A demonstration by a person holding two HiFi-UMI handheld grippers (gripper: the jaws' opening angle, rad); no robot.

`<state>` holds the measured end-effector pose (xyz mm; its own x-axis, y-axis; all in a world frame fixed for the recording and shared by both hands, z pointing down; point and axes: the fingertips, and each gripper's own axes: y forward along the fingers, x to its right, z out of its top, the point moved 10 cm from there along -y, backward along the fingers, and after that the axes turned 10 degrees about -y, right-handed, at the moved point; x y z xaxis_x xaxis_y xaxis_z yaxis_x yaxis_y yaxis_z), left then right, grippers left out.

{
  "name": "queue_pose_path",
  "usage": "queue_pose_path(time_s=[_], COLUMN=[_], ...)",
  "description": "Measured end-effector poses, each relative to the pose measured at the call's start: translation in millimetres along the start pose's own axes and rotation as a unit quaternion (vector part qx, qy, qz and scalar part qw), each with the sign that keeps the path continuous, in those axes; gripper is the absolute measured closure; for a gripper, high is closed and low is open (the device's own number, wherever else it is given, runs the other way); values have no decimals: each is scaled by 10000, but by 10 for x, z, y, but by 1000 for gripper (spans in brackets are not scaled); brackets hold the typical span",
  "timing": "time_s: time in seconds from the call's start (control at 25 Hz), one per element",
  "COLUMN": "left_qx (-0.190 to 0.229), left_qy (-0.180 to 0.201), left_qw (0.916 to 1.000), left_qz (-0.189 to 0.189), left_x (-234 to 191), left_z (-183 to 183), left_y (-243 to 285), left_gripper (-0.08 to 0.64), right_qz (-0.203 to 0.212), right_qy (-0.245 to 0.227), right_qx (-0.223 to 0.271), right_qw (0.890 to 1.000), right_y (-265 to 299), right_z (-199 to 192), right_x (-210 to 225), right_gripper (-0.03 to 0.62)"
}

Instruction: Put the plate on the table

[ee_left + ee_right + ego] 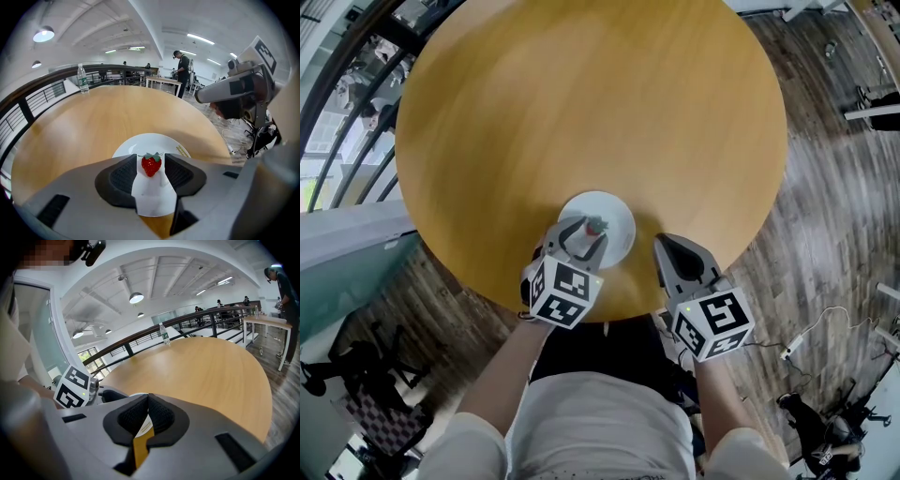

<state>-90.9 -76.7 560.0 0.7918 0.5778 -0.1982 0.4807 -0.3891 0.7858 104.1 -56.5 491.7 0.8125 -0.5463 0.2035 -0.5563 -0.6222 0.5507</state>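
Observation:
A small white plate (614, 212) lies on the round wooden table (581, 103), close to its near edge. On it is a small red strawberry (594, 226) with a green top. My left gripper (589, 232) reaches over the plate's near rim and stands open. In the left gripper view the plate (150, 140) and the strawberry (151, 165) show between the two spread pads of the left gripper (151, 158), which do not press on them. My right gripper (664, 242) rests just right of the plate. The right gripper (149, 397) is shut, tips together and holding nothing.
A water bottle (83, 78) stands at the table's far edge, by a dark railing (42, 96). A person (180, 58) stands at another table (164, 82) beyond. Wooden floor surrounds the table, with a white cable (811, 333) at the right.

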Motion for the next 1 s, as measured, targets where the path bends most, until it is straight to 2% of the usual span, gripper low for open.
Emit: queue_pose_path(time_s=[0.24,0.48,0.6,0.8,1.0], left_qx=[164,450,632,990,1350], left_qy=[-77,-654,-750,-972,-1032], left_qw=[9998,9968,9952,9903,9854], left_qz=[90,-48,-30,14,42], left_x=[41,74,137,258,435], left_z=[25,44,86,184,163], left_y=[-217,-590,-830,-1252,-1661], left_gripper=[360,362,366,420,467], right_qz=[22,130,197,298,407], right_qy=[-144,-291,-374,-486,-567], right_qx=[78,158,170,189,313], right_qw=[9999,9994,9990,9982,9971], right_y=[-114,-296,-418,-629,-811], right_z=[137,257,283,354,465], right_x=[-78,-187,-246,-364,-524], right_gripper=[572,572,572,572,572])
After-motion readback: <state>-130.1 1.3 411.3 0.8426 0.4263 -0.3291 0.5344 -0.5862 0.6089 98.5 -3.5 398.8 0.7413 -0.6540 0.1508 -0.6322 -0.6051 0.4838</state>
